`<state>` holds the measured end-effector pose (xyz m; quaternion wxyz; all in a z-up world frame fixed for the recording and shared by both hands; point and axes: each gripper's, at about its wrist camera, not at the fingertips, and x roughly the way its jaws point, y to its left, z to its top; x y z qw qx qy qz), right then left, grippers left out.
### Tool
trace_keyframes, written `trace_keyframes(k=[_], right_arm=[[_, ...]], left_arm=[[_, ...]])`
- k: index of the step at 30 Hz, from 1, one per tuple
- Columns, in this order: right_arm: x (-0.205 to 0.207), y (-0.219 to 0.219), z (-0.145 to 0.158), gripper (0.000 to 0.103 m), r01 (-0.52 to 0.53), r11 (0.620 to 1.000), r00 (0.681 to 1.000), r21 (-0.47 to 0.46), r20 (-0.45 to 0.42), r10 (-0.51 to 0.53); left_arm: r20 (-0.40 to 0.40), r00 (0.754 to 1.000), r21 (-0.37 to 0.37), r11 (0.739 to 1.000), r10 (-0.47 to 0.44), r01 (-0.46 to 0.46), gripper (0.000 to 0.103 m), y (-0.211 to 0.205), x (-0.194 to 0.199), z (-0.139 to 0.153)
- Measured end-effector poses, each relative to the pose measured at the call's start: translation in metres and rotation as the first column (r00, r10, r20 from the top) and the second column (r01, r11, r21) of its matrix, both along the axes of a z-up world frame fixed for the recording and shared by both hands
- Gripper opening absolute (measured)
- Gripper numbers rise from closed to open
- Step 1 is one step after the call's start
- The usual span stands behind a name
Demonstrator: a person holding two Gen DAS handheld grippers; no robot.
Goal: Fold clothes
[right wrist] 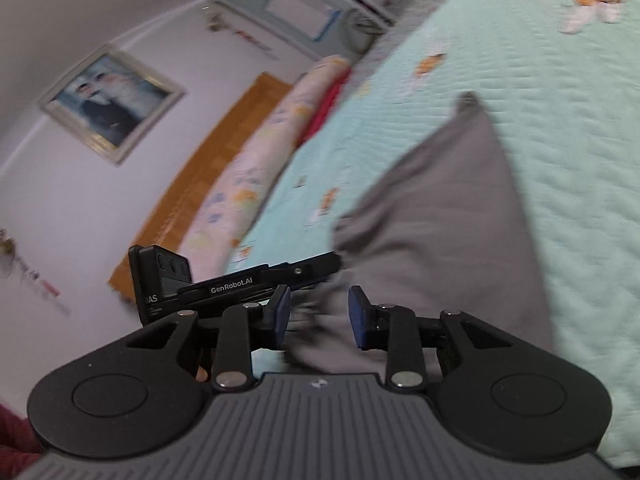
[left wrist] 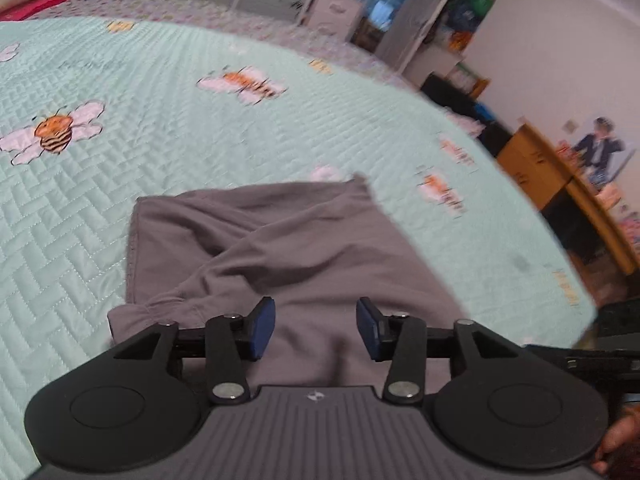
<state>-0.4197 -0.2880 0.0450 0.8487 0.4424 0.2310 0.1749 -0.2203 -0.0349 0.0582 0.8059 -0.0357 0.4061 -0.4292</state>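
Hovering over a grey garment (left wrist: 288, 248), the left gripper (left wrist: 316, 328) has its two blue pads (left wrist: 262, 328) parted, with nothing pinched between them; only flat grey cloth shows through the gap. In the left wrist view the garment spreads from the jaws toward twelve o'clock, ending in a straight folded edge at about eleven o'clock and a small raised corner at one o'clock. A bunched fold or sleeve crosses it from the middle down to nine o'clock, where it ends in a gathered cuff just beside the left finger.

The right gripper (right wrist: 318, 316) is likewise released, jaws apart. Blurred grey fabric lies in and beyond the gap, and whether the pads touch it cannot be told. From this side the garment (right wrist: 440, 208) runs up toward one o'clock to a pointed corner. At ten o'clock, just past the right gripper's left finger, the black body of the left gripper (right wrist: 224, 284) is seen, carrying white lettering.

Under the garment lies a mint-green quilted bedspread (left wrist: 160, 184) stitched with bees. At the bed's far edge, around eleven o'clock in the right wrist view, sits a pale printed pillow (right wrist: 256, 168) against a wooden headboard (right wrist: 208, 176), with a framed picture (right wrist: 108, 100) on the wall at ten o'clock.
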Motion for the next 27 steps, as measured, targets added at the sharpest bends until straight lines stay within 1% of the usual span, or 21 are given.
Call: trace_keyframes(k=[2,4,5,6,7,8,9,10,12,15,16,18,19,20,21,22,23,24,27], right_arm=[[0.006,0.014,-0.004,0.034,-0.056,0.998,0.998,0.02,0.002,0.056],[0.012,0.027,-0.012,0.034,-0.108,0.994,0.994,0.036,-0.009,0.108],[0.017,0.034,-0.023,0.033,-0.127,0.991,0.991,0.032,-0.045,0.128],[0.023,0.04,-0.035,0.033,-0.145,0.989,0.985,0.023,-0.09,0.146],[0.028,0.045,-0.046,0.028,-0.154,0.988,0.979,0.008,-0.131,0.154],[0.03,0.048,-0.053,0.021,-0.155,0.988,0.975,-0.014,-0.165,0.15],[0.03,0.051,-0.057,0.02,-0.156,0.988,0.972,-0.019,-0.181,0.15],[0.027,0.05,-0.052,0.023,-0.155,0.988,0.974,-0.009,-0.167,0.152],[0.023,0.045,-0.037,0.025,-0.149,0.989,0.982,0.001,-0.114,0.148],[0.017,0.037,-0.013,0.029,-0.141,0.99,0.989,0.018,-0.035,0.141],[0.018,0.035,-0.009,0.034,-0.135,0.991,0.991,0.024,-0.021,0.135],[0.025,0.027,-0.012,0.04,-0.114,0.993,0.993,0.037,-0.023,0.115],[0.028,0.024,-0.013,0.04,-0.104,0.994,0.994,0.043,-0.024,0.105],[0.033,0.023,-0.019,0.041,-0.106,0.993,0.993,0.05,-0.041,0.108],[0.04,0.025,-0.028,0.041,-0.123,0.991,0.989,0.056,-0.078,0.127],[0.046,0.028,-0.037,0.038,-0.129,0.99,0.984,0.053,-0.114,0.134],[0.049,0.031,-0.045,0.032,-0.123,0.992,0.981,0.04,-0.149,0.127],[0.05,0.033,-0.047,0.022,-0.119,0.992,0.979,0.032,-0.164,0.122],[0.044,0.035,-0.035,0.027,-0.114,0.993,0.983,0.021,-0.141,0.116]], left_arm=[[-0.001,1.0,-0.001,1.0,-0.005,0.005,0.052,0.008,-0.007,0.001],[0.002,1.0,0.062,0.998,0.029,-0.029,0.051,0.011,-0.009,-0.012],[-0.003,0.999,0.062,0.997,0.04,-0.04,0.047,0.014,-0.008,-0.019],[-0.01,0.999,0.055,0.997,0.049,-0.049,0.047,0.017,-0.007,-0.025],[-0.019,0.998,0.038,0.998,0.057,-0.056,0.047,0.02,-0.006,-0.027],[-0.02,0.998,0.032,0.998,0.058,-0.057,0.047,0.02,-0.005,-0.026],[-0.02,0.998,0.029,0.998,0.058,-0.057,0.047,0.021,-0.005,-0.025],[-0.018,0.998,0.03,0.998,0.053,-0.053,0.047,0.021,-0.005,-0.024],[-0.023,0.998,0.029,0.998,0.052,-0.051,0.047,0.021,-0.003,-0.021],[-0.045,0.996,-0.007,0.997,0.07,-0.071,0.049,0.026,-0.002,-0.016],[-0.047,0.996,-0.016,0.997,0.073,-0.074,0.051,0.027,-0.003,-0.015],[-0.049,0.996,-0.033,0.996,0.076,-0.078,0.054,0.03,-0.004,-0.013],[-0.051,0.995,-0.028,0.996,0.082,-0.083,0.055,0.03,-0.002,-0.015],[-0.052,0.995,-0.019,0.996,0.088,-0.09,0.054,0.03,0.0,-0.018],[-0.069,0.993,-0.024,0.995,0.095,-0.097,0.054,0.031,0.002,-0.023],[-0.087,0.991,-0.037,0.994,0.102,-0.106,0.054,0.033,0.003,-0.026],[-0.092,0.99,-0.048,0.993,0.107,-0.112,0.054,0.035,0.004,-0.028],[-0.092,0.99,-0.051,0.992,0.107,-0.112,0.054,0.036,0.004,-0.028],[-0.087,0.99,-0.048,0.992,0.109,-0.113,0.054,0.037,0.002,-0.021]])
